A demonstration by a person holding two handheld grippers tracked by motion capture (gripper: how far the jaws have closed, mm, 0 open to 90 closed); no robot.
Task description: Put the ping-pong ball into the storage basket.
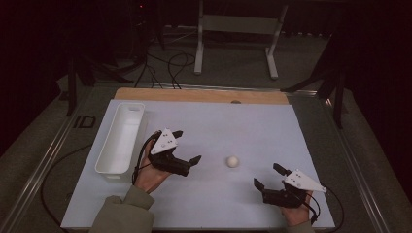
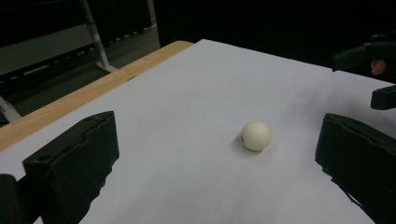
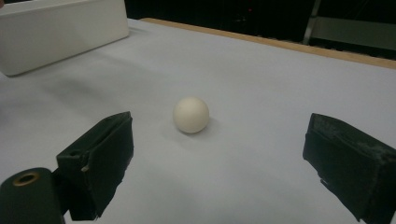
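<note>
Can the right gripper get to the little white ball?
Probably yes. The right gripper is open and faces the ball, with only bare table between them.

Only legible mark: "ID" on the floor [image 1: 83,121], left-centre of the high view, beside the surface [image 1: 252,126].

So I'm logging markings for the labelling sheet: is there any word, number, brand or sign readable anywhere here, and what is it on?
"ID": large dark letters on the grey floor strip left of the table.
Small white ball: a faint dark speck in the left gripper view, too small to read.
White rectangular plastic bin, left gripper, right gripper: no text visible.
</note>
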